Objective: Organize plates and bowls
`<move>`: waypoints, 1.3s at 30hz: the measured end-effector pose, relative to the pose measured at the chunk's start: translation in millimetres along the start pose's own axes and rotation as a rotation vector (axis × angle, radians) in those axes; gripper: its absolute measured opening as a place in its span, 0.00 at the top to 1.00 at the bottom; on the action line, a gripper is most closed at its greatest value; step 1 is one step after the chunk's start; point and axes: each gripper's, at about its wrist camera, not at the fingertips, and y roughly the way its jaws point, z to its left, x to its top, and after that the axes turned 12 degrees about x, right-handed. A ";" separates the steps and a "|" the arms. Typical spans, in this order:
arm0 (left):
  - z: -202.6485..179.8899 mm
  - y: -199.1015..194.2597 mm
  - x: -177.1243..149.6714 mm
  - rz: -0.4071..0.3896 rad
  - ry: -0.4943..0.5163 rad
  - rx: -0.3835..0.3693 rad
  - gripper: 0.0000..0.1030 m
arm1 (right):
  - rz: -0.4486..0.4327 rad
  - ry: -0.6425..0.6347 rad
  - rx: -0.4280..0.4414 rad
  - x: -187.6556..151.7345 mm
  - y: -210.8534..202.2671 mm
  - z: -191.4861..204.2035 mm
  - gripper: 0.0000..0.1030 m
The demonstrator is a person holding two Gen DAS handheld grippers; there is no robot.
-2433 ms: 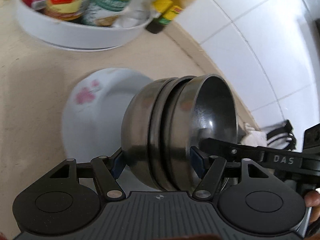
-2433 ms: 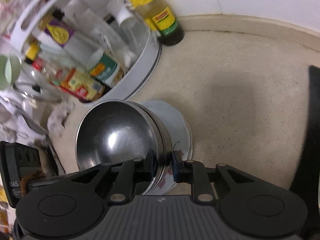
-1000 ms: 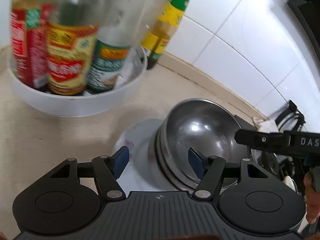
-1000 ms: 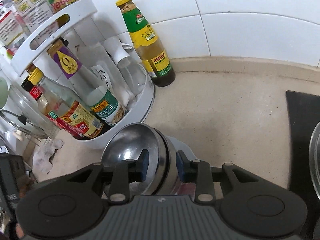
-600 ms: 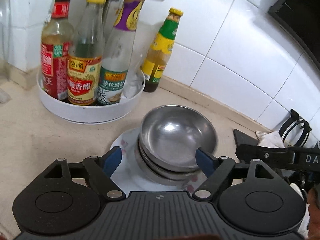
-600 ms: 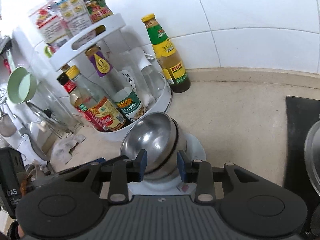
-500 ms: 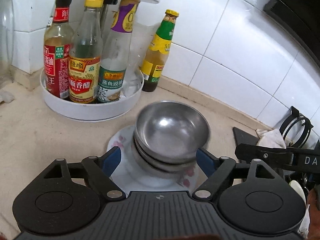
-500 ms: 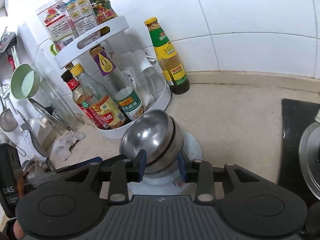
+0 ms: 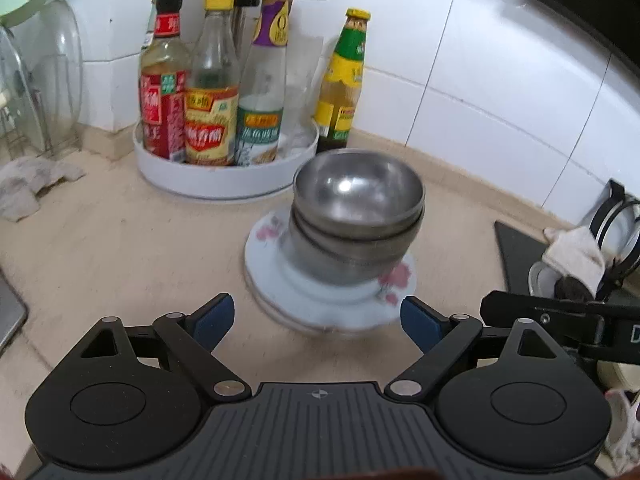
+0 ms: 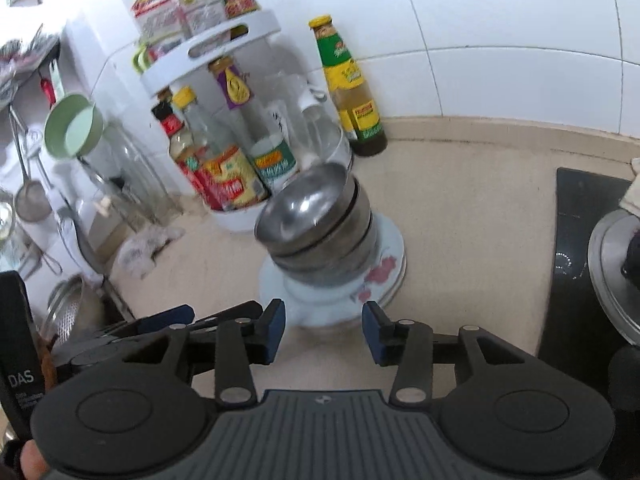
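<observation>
A stack of nested steel bowls (image 9: 356, 208) stands on white plates with pink flowers (image 9: 332, 300) on the beige counter. It also shows in the right wrist view, the bowls (image 10: 320, 224) on the plates (image 10: 372, 276). My left gripper (image 9: 316, 318) is open and empty, just short of the plates. My right gripper (image 10: 324, 330) is open and empty, also just short of the plates. The left gripper's fingers (image 10: 168, 320) show at the lower left of the right wrist view.
A white two-tier rack of sauce bottles (image 9: 224, 168) stands behind the stack, with a green-capped bottle (image 9: 342, 80) beside it. A black cooktop (image 10: 576, 264) with a pot lid lies to the right. A crumpled cloth (image 9: 28, 180) and glass lids sit at the left.
Both grippers have let go of the steel bowls, opened wide and drawn back. The bowl stack now stands upright on the plates.
</observation>
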 end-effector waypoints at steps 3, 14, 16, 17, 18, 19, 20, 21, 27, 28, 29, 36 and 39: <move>2.1 -3.9 -10.4 0.013 -0.008 0.018 0.09 | 0.015 -0.001 -0.011 -7.9 -0.3 -1.5 0.61; 4.2 -18.2 -30.9 0.012 -0.015 0.084 0.07 | 0.048 -0.022 -0.044 -33.2 0.7 -3.1 0.60; 2.7 -20.1 -33.4 0.007 -0.004 0.096 0.06 | 0.054 -0.014 -0.041 -35.9 2.0 -4.7 0.60; 1.6 -20.9 -34.9 0.006 0.001 0.101 0.06 | 0.056 -0.013 -0.041 -37.4 2.2 -5.3 0.60; 1.0 -21.1 -35.8 0.007 0.004 0.102 0.06 | 0.057 -0.011 -0.040 -38.5 2.1 -5.7 0.60; 0.1 -21.6 -37.0 0.009 0.005 0.102 0.06 | 0.058 -0.007 -0.038 -39.4 1.9 -6.3 0.60; -0.9 -22.1 -38.0 0.011 0.006 0.103 0.06 | 0.059 -0.005 -0.035 -40.1 1.8 -6.6 0.60; -1.6 -22.5 -38.9 0.012 0.008 0.104 0.06 | 0.059 -0.004 -0.034 -40.8 1.8 -6.4 0.60; -5.7 -26.1 -42.4 0.007 0.024 0.125 0.05 | 0.062 -0.004 -0.036 -46.7 0.3 -8.3 0.59; -6.5 -26.8 -42.8 0.005 0.026 0.131 0.05 | 0.064 -0.003 -0.035 -47.2 0.3 -8.1 0.59; -7.2 -27.3 -43.3 0.003 0.028 0.135 0.05 | 0.066 -0.002 -0.033 -47.5 0.1 -8.5 0.59; -10.0 -28.9 -45.6 -0.001 0.033 0.161 0.04 | 0.071 -0.010 -0.022 -52.2 -2.7 -8.0 0.59; -12.3 -31.3 -46.4 -0.008 0.036 0.176 0.04 | 0.073 -0.012 -0.023 -54.2 -2.8 -8.6 0.59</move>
